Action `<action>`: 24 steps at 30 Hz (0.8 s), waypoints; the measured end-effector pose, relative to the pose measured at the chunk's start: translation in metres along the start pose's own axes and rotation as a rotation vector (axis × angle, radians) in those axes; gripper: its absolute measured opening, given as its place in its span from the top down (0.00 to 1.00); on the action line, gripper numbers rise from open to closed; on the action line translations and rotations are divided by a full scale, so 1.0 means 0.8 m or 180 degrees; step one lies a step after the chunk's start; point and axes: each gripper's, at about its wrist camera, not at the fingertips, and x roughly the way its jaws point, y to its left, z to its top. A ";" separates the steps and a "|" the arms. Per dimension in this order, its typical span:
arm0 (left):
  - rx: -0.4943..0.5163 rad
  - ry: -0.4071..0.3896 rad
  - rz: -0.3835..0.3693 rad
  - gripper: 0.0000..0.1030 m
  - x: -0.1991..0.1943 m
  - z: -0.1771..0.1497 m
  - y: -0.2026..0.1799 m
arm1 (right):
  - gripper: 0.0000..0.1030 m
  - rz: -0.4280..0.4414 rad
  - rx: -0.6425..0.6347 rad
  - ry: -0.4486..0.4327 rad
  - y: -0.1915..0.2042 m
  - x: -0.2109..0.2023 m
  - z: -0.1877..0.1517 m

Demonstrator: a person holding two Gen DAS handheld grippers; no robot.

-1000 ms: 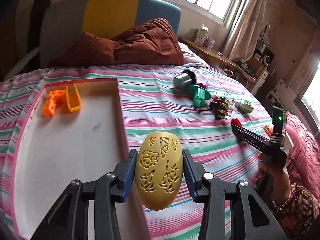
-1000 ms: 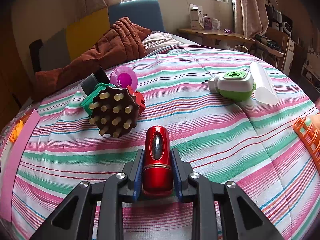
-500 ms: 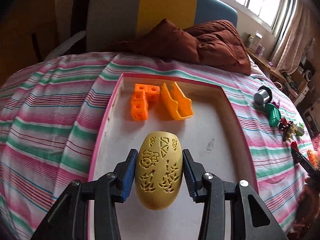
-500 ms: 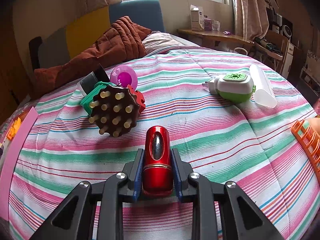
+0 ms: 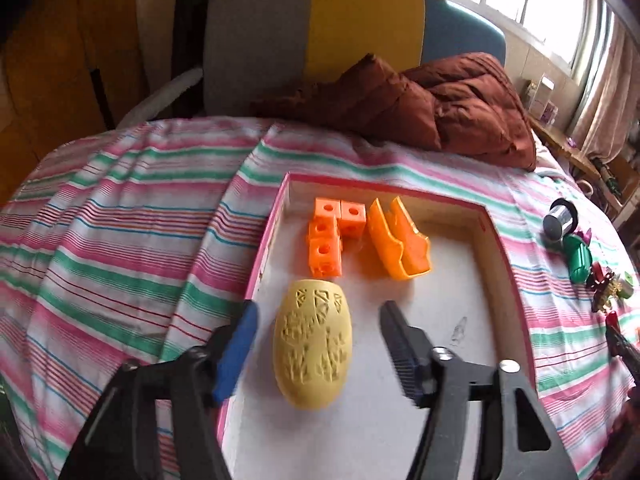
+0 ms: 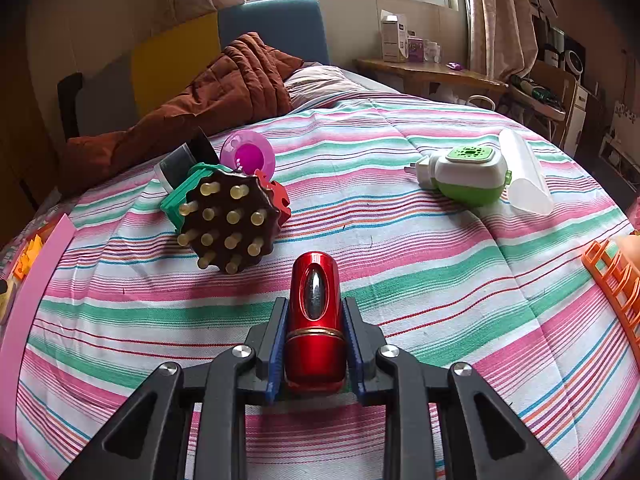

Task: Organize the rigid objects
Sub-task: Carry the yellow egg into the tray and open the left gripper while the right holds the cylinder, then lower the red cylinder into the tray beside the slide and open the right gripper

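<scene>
L wrist: I'm looking down into the pink-rimmed tray (image 5: 505, 240); orange blocks (image 5: 330, 236) & an orange scoop piece (image 5: 400, 246) are crowding its far end, with bare floor to the R. L gripper (image 5: 316, 332) is opening, pads clear of the yellow egg (image 5: 313, 344) lying between them by the L rim.

R wrist: striped bedspread (image 6: 460, 280) is lying bare ahead. R gripper (image 6: 314, 344) is clamping the red cylinder (image 6: 315, 320); brown peg toy (image 6: 230, 220) is sitting near, front-L.
</scene>
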 end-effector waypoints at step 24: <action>-0.0295 -0.0079 -0.0517 0.06 -0.079 -0.088 -0.032 | 0.75 0.0109 -0.0089 0.0030 0.022 -0.015 -0.006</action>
